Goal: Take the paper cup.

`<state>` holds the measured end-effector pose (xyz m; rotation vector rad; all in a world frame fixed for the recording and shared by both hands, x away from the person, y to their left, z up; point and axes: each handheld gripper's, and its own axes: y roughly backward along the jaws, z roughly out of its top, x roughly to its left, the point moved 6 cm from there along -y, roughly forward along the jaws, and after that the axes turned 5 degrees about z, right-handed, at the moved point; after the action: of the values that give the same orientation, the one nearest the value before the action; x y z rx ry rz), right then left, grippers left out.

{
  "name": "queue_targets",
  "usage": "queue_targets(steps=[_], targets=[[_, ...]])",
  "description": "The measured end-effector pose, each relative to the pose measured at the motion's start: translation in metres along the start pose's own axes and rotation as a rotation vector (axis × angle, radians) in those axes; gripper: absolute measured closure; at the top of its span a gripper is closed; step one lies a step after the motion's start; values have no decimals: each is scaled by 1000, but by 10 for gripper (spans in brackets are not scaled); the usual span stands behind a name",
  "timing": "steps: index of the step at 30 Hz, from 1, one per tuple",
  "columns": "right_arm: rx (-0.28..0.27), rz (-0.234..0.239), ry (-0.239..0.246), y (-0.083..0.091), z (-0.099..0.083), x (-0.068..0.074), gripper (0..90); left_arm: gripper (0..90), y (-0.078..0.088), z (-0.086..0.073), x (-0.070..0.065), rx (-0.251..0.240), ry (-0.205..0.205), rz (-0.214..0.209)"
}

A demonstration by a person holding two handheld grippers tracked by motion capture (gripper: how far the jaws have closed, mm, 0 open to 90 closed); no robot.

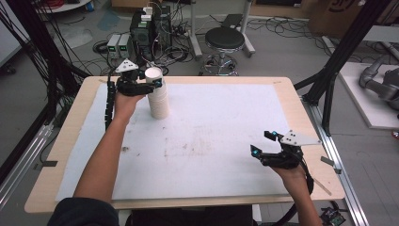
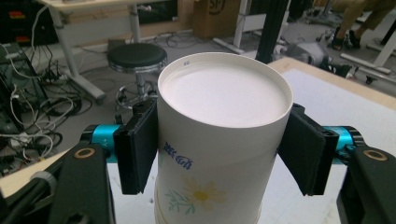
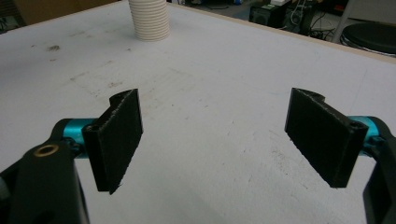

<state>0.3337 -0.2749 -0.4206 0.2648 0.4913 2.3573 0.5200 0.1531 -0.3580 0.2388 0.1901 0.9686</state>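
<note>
Gripping is the step in hand: the top paper cup [image 2: 219, 135] of a stack of paper cups [image 1: 158, 99] is clamped between the pads of the left tongs [image 1: 151, 83], both pads seen pressed on its wall in the left gripper view. The stack stands upright at the far left of the counter [image 1: 301, 117], on the white sheet [image 1: 211, 136].

Next move, as judged: a straight lift is called for, so that the top cup is drawn off without the stack being tipped; a cup below may be dragged up with it if they are nested tight.

The right tongs [image 1: 263, 143] are held wide and empty, low over the near right of the sheet, well apart from the stack.

Surface: the sheet is scuffed and stained, wooden edge bare around it.

Room: grey floor, black round stool [image 1: 225, 40] beyond the far edge, electronics boxes and tangled cables [image 1: 141, 33] behind the stack, black frame posts at both sides.
</note>
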Motion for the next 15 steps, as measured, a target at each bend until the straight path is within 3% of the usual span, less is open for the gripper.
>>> queue_targets(steps=[4, 15], targets=[[0, 1, -1, 0, 0, 0, 193, 342, 10, 8, 1, -49, 13, 1], [2, 2, 0, -3, 1, 2, 192, 347, 27, 32, 1, -117, 0, -5]])
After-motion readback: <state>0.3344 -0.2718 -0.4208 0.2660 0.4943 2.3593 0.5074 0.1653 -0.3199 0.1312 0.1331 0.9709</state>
